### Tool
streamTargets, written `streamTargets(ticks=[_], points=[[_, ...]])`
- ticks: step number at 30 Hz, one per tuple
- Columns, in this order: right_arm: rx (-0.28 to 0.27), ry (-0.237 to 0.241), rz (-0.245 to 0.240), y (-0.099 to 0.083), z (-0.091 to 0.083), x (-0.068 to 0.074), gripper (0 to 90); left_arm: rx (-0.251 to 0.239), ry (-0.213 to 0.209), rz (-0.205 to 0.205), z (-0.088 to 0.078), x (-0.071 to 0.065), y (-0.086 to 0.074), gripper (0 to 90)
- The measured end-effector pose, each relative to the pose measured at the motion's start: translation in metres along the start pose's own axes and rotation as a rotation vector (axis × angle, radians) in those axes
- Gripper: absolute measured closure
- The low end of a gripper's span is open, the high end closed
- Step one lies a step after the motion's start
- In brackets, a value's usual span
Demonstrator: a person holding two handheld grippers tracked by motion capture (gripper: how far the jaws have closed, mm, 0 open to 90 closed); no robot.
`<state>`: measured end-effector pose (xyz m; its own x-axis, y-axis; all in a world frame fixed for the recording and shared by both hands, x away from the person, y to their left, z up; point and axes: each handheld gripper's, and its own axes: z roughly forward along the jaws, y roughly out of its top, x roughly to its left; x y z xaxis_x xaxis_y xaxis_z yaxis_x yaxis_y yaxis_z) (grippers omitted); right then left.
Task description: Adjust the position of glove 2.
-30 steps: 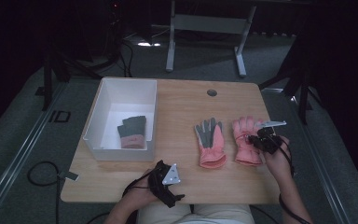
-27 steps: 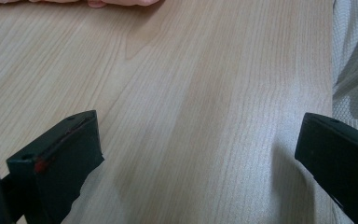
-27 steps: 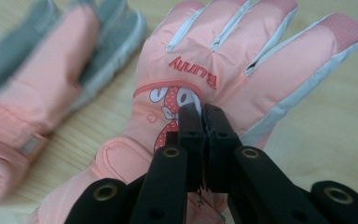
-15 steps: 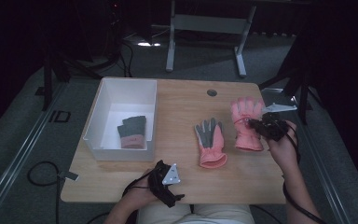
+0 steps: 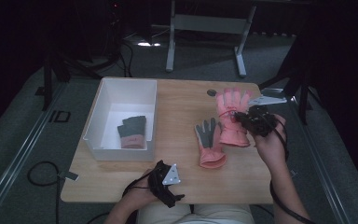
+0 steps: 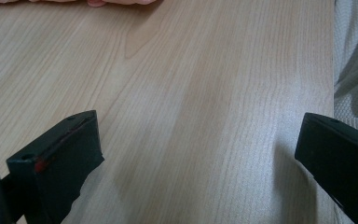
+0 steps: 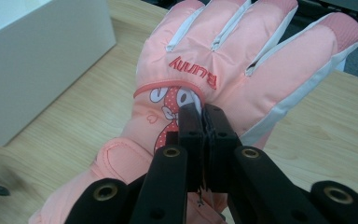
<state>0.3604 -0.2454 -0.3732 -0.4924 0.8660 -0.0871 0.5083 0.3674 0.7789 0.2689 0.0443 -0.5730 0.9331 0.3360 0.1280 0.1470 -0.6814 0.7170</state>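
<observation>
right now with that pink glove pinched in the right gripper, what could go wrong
The right gripper pinches only a small fold on the back of the pink glove, so it could slip out. The hanging cuff might also drag the second pink glove beside it, or catch the white bin's wall.

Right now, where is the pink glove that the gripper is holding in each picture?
High view: the pink glove hangs right of centre, pinched by the right gripper.
Right gripper view: it spreads across the middle, fingers up, fabric clamped between the shut jaws.
Left gripper view: not there for sure; a pink strip at the top edge could be either glove.
Shared landmark: the wooden table.
</observation>
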Motion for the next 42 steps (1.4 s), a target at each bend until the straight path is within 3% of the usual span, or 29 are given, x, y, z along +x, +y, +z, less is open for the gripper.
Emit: streamTargets(ticks=[6, 12, 28, 42], points=[[0.016, -0.005, -0.007, -0.005, 0.013, 0.022, 87.3, 0.001, 0.000, 0.003, 0.000, 0.000, 0.000, 0.0], [0.072, 0.011, -0.001, -0.017, 0.032, 0.031, 87.3, 0.003, -0.001, 0.007, 0.000, 0.000, 0.000, 0.0], [0.196, 0.037, 0.033, -0.041, 0.080, 0.030, 87.0, -0.005, -0.007, 0.004, -0.001, 0.000, 0.000, 0.0], [0.234, 0.033, 0.045, -0.059, 0.108, 0.029, 86.2, 0.003, -0.005, 0.010, 0.000, 0.000, 0.000, 0.0]])
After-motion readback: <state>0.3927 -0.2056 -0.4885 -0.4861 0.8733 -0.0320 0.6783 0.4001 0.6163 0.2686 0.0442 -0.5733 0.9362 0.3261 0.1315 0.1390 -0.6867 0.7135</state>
